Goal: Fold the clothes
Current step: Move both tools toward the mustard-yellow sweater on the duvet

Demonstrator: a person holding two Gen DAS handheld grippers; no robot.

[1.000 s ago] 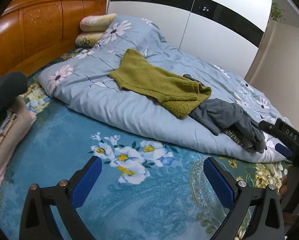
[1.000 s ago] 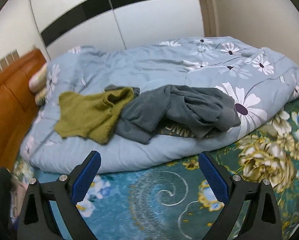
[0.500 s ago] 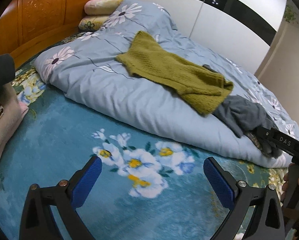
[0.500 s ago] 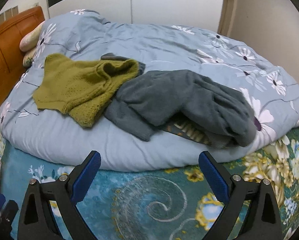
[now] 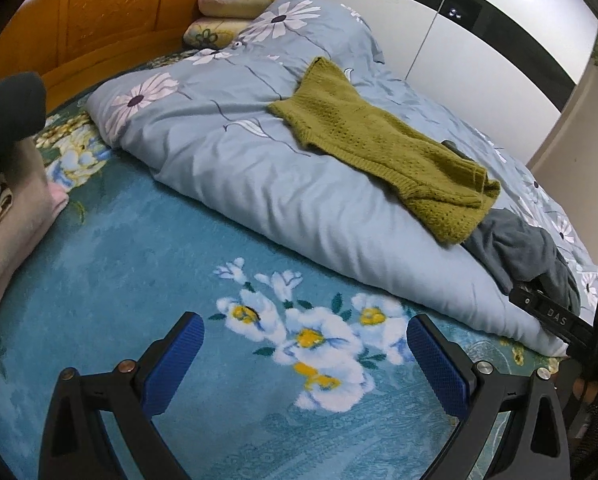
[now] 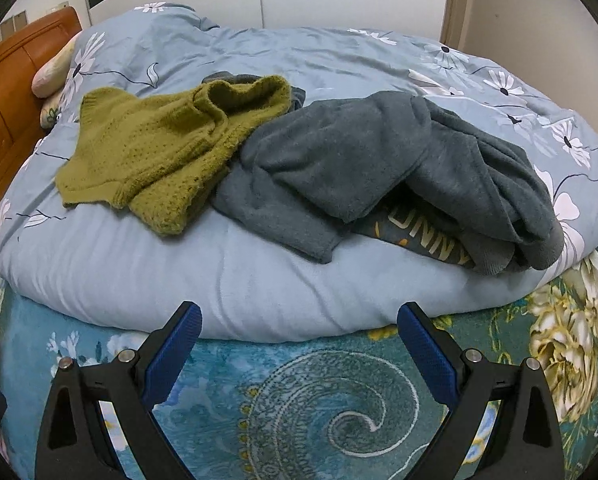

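Note:
An olive-green knit sweater (image 5: 383, 148) lies crumpled on a rolled light-blue floral duvet (image 5: 259, 184); it also shows in the right wrist view (image 6: 155, 148). A dark grey fleece garment (image 6: 383, 168) with yellow lettering lies bunched to its right on the duvet (image 6: 179, 272), and shows in the left wrist view (image 5: 523, 248). My left gripper (image 5: 305, 360) is open and empty above the teal floral bedspread (image 5: 119, 264). My right gripper (image 6: 299, 348) is open and empty, just in front of the duvet's near edge, below the grey garment.
A stack of folded clothes (image 5: 7, 216) sits at the left edge of the bed. Pillows (image 5: 235, 4) lie against the wooden headboard (image 5: 111, 12). White wardrobe doors (image 5: 479, 32) stand behind the bed. The right gripper's body (image 5: 559, 320) shows at the left wrist view's right edge.
Both grippers moved closer to the duvet and clothes and tilted down; the garments look larger. Both stayed open and empty.

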